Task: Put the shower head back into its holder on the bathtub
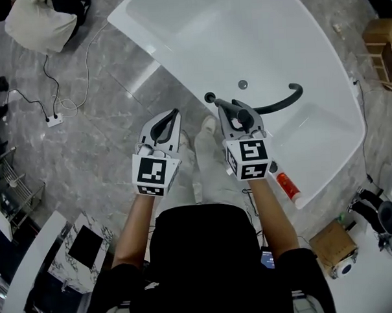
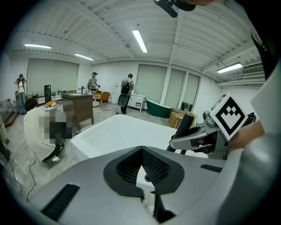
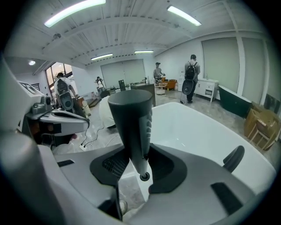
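Left gripper (image 1: 172, 117) is clamped shut on nothing, hanging over the floor just beside the bathtub (image 1: 256, 40). Right gripper (image 1: 236, 113) is clenched on the shower head (image 3: 131, 123) above the tub's near rim. Its long axis runs along the jaws, fat end pointing away and thin end back toward the gripper. From above the jaws hide most of it. There's a curved black piece (image 1: 286, 102) right of that, hose or spout, can't tell.

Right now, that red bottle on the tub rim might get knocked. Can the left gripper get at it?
Probably not directly: the red bottle lies on the bathtub rim beyond the right forearm, and the right gripper, holding the shower head, stands between it and the left gripper.
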